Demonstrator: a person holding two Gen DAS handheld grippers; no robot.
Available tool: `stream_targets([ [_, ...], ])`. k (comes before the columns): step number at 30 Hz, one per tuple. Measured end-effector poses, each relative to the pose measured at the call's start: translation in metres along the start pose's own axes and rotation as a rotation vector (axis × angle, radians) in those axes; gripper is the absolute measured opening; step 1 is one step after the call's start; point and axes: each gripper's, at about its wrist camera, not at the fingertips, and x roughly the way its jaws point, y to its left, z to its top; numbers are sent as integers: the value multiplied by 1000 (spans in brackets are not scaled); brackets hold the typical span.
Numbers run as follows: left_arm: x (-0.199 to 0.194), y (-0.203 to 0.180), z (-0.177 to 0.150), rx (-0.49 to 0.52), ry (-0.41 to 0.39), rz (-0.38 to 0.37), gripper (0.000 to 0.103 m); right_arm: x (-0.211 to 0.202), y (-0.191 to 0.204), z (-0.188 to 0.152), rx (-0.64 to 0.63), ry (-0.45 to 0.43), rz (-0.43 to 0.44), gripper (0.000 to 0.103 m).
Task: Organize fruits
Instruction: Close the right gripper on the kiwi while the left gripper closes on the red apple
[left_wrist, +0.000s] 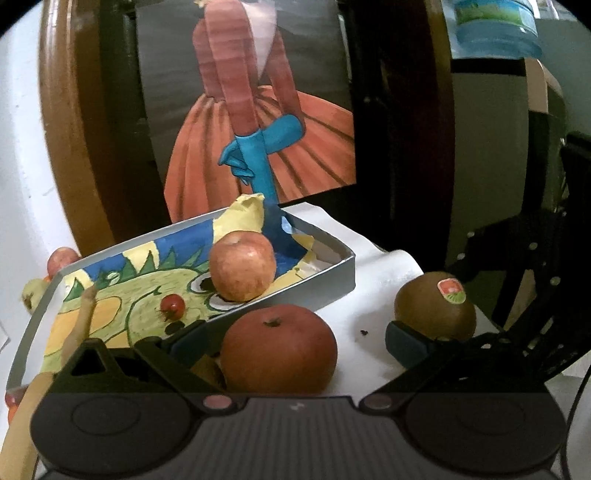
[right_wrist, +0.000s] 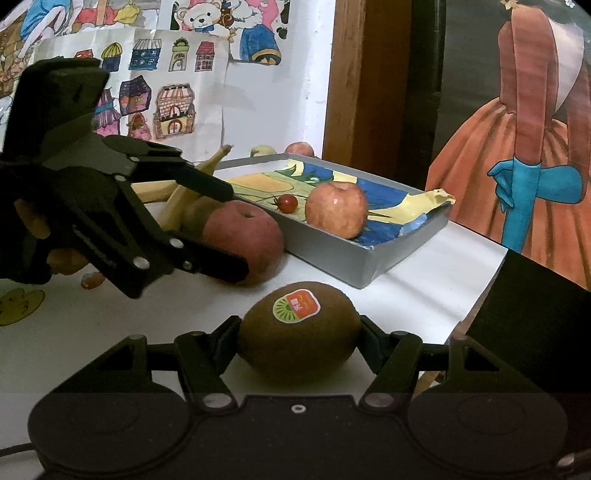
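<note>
Brown and fuzzy, the kiwi (right_wrist: 298, 334) sits pinched between my right tongs (right_wrist: 298, 338) on the white table (right_wrist: 406, 295), just short of the grey tray (right_wrist: 364, 266). My left tongs (left_wrist: 295, 339) are spread around the red apple (left_wrist: 279, 349), not yet squeezing. I'd close gently at its widest part, then lift clear of the tray's wall. Drawings (right_wrist: 159, 96) cover the wall behind.
</note>
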Motion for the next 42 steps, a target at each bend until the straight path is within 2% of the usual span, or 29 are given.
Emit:
stream_targets([
  [8, 13, -2, 3, 25, 37, -20, 101, -6, -5, -4, -3, 0, -13, 68],
  [15, 12, -5, 3, 4, 31, -42, 101, -9, -12, -6, 7, -5, -29, 68],
  [18, 18, -12, 2, 45, 58, -33, 101, -10, -14, -7, 14, -9, -34, 68],
  [21, 25, -12, -1, 32, 77, -33, 101, -11, -15, -8, 17, -9, -36, 68],
  [25, 31, -8, -7, -11, 118, -40, 94, -11, -16, -8, 19, -11, -38, 68],
  [28, 29, -8, -8, -26, 114, -37, 90, -11, -17, -9, 28, -14, -39, 68],
  [33, 29, -8, -8, -50, 125, -15, 86, -11, -16, -9, 30, -15, -38, 68],
  [37, 28, -7, -7, -76, 130, 23, 76, -10, -16, -8, 34, -15, -36, 68],
  [42, 27, -10, -6, -92, 132, 44, 76, -10, -17, -8, 45, -18, -33, 68],
])
